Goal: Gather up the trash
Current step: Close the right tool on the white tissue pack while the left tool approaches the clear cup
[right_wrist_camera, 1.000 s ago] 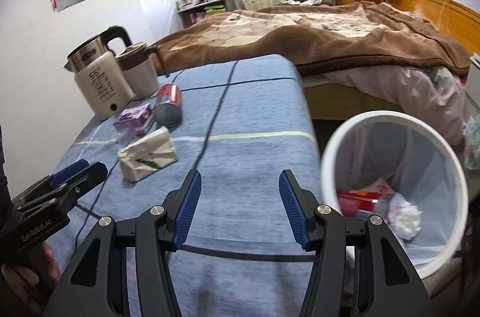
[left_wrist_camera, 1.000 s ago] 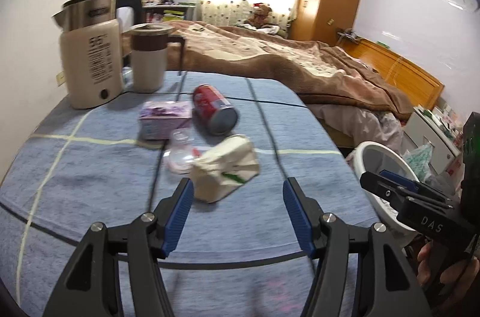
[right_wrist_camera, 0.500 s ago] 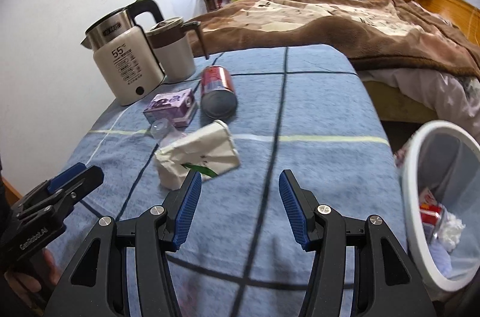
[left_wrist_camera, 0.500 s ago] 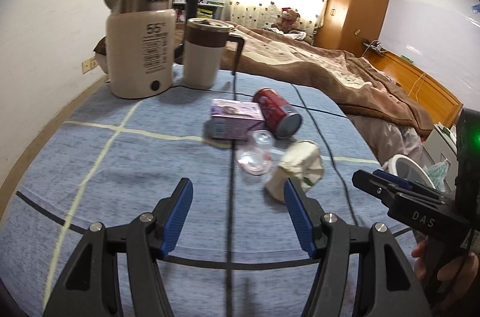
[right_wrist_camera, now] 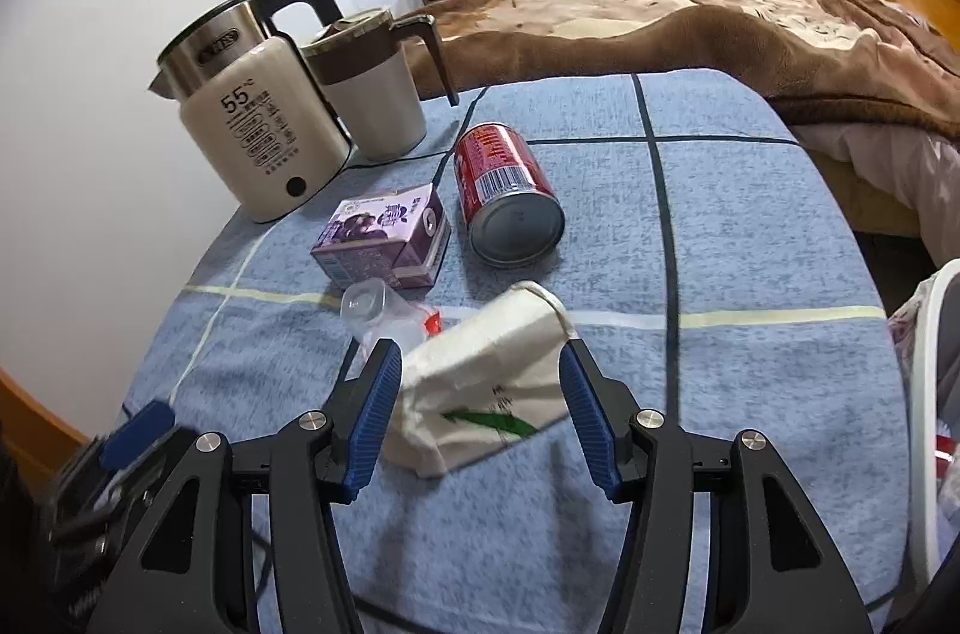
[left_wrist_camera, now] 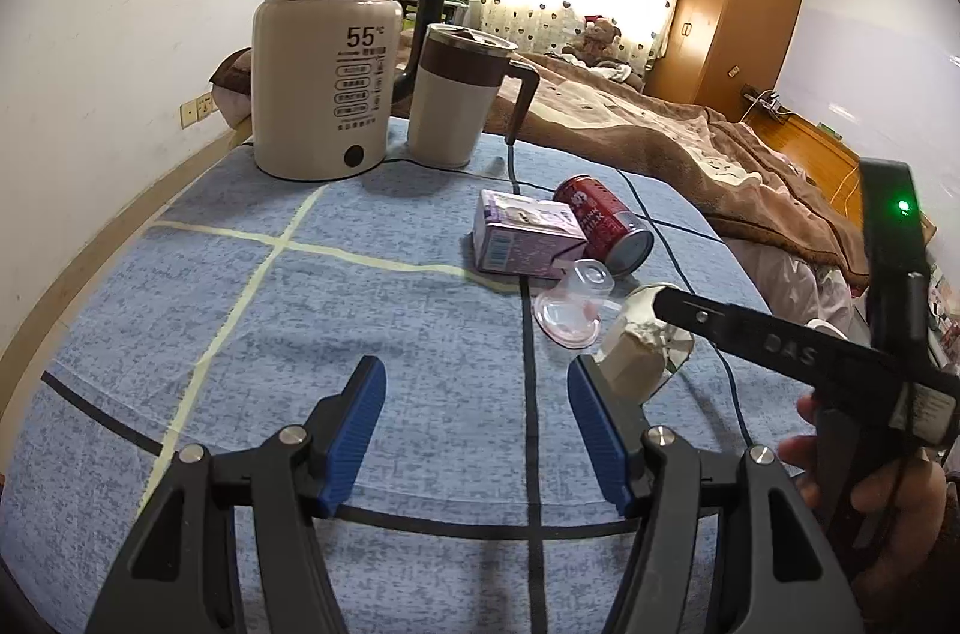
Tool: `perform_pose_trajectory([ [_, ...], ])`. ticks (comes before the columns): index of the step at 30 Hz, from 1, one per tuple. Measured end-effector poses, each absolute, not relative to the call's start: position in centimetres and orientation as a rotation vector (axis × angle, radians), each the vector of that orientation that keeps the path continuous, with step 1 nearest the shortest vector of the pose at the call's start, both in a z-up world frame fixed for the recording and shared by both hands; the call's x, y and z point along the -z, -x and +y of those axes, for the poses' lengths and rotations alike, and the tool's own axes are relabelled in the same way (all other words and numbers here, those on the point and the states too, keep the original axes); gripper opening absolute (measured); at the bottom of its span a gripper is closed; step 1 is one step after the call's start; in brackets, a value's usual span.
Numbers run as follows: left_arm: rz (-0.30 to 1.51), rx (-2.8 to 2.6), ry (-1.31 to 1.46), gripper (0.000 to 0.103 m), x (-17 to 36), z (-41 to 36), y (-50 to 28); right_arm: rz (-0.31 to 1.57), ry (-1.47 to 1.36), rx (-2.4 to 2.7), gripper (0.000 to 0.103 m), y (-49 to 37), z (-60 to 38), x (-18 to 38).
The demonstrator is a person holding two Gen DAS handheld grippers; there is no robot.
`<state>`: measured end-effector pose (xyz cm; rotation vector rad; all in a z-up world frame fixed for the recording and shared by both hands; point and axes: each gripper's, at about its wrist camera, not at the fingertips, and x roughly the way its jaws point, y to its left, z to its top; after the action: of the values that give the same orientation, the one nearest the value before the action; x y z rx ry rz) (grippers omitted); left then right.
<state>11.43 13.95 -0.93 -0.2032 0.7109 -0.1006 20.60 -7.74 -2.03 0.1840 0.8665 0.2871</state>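
Straddling the crumpled white paper bag, the right gripper has its blue pads spread wide, one on each side of the bag and neither pressing on it; nothing is gripped yet. The bag lies on its side on the blue checked tablecloth, near the front edge, and looks light, soft and easily crushed, so a squeeze across its middle, where the paper bulges between the pads, should gather it without slipping. Just beyond it lie a clear plastic cup, thin and likely to buckle, a purple drink carton, stiffer with flat sides, and a red can on its side, smooth and apt to roll.

The left gripper also stands with fingers apart over bare cloth, holding nothing.

From the right wrist, the bag's green leaf print and the white bin rim at the right edge are visible, and the can's bottom end faces the camera. From the left wrist, the bag is half hidden behind the right gripper's black finger, but the kettle and mug stand plainly at the far side, well clear of the trash.
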Motion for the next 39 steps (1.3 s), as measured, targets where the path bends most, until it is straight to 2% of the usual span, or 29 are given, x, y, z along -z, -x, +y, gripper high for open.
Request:
perform_pose_trajectory([
  [3,0.711,0.094,0.203,0.065,0.9,14.3,-11.5,0.891,-0.148,-0.28,0.058,-21.3,-6.6,2.5],
  [7,0.712,0.092,0.21,0.065,0.9,14.6,-11.8,0.931,-0.148,-0.244,0.066,-22.0,-6.2,3.2],
  [23,0.722,0.12,0.199,0.065,1.0,14.0,-13.0,1.012,-0.022,-0.222,0.066,-20.9,-8.5,2.6],
  [31,0.74,0.147,0.217,0.065,1.3,13.2,-14.0,0.992,-0.15,-0.213,0.066,-19.8,-10.3,2.3],
  [36,0.736,0.162,0.212,0.065,0.8,12.8,-14.4,1.012,-0.105,-0.177,0.066,-20.0,-9.3,3.9],
  [38,0.741,0.168,0.206,0.065,0.9,12.5,-14.7,1.0,-0.129,-0.162,0.065,-19.8,-10.0,4.3],
  [39,0.745,0.174,0.208,0.065,0.9,12.4,-14.9,0.995,-0.142,-0.156,0.057,-19.7,-10.4,4.4],
])
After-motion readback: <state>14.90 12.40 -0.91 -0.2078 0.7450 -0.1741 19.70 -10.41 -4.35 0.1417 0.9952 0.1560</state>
